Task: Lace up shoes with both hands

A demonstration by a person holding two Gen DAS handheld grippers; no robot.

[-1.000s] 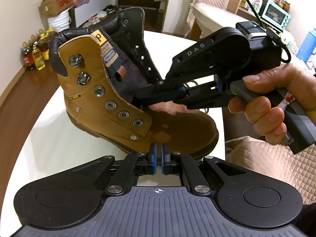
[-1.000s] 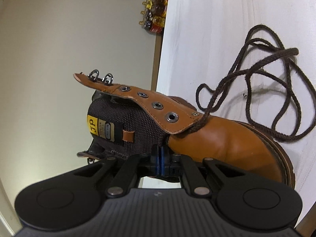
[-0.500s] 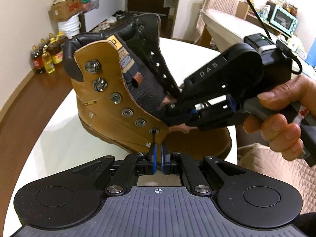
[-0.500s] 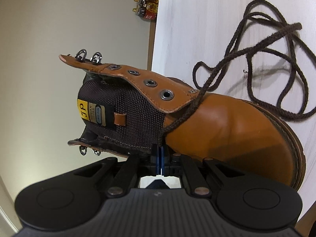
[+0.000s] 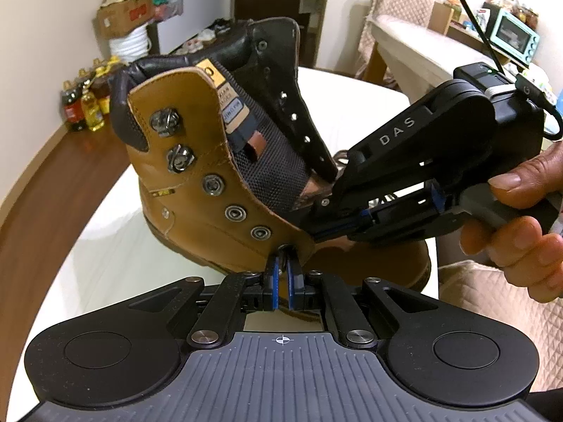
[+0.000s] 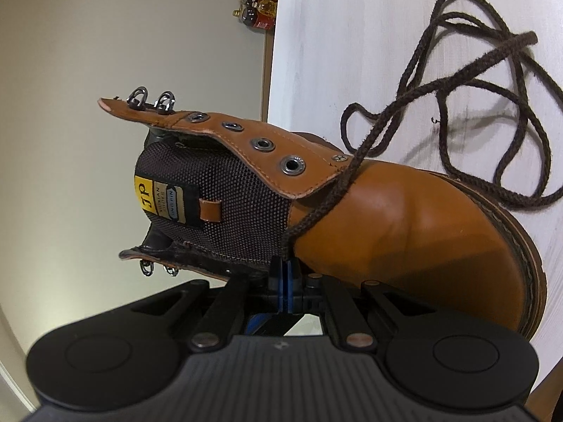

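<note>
A tan leather boot stands on the white table, also in the right wrist view. A dark brown lace runs from the far flap across the tongue to my right gripper, which is shut on its end at the near flap. My left gripper is nearly closed, its tips at the lowest eyelet of the near flap; whether it pinches the lace tip is hidden. The right gripper reaches under that flap from the right.
The rest of the lace lies in loose loops on the table beyond the boot's toe. Bottles stand on the floor at left. A quilted chair is at the right by the table edge.
My left gripper has moved closer to the boot, its tips now at the lowest eyelet. My right gripper has pulled the lace taut across the tongue to the near flap.
</note>
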